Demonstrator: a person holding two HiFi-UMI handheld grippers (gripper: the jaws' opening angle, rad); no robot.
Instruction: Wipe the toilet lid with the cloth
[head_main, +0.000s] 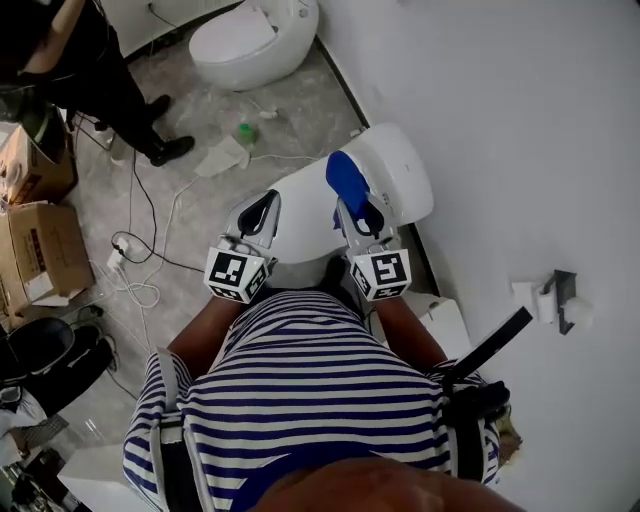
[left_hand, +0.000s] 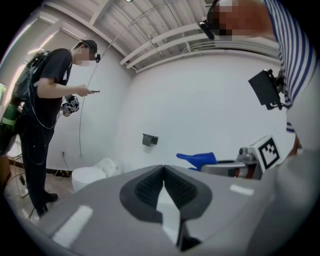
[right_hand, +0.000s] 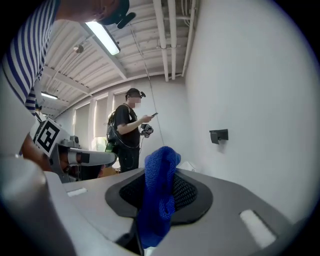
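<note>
Presently, before wiping: your right gripper (head_main: 367, 213) pinches the blue cloth (head_main: 346, 181), left gripper (head_main: 262, 211) pressed together, empty; lower it onto the toilet lid (head_main: 402, 168).

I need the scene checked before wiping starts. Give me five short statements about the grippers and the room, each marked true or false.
1. The right gripper is shut on the blue cloth. True.
2. The left gripper grips a second cloth. False: its jaws are together with nothing between them.
3. A second toilet is in the room. True.
4. The cardboard boxes sit on the toilet lid. False: they stand well apart from it, at the head view's left.
5. Nobody else is in the room. False: another person stands nearby.
</note>
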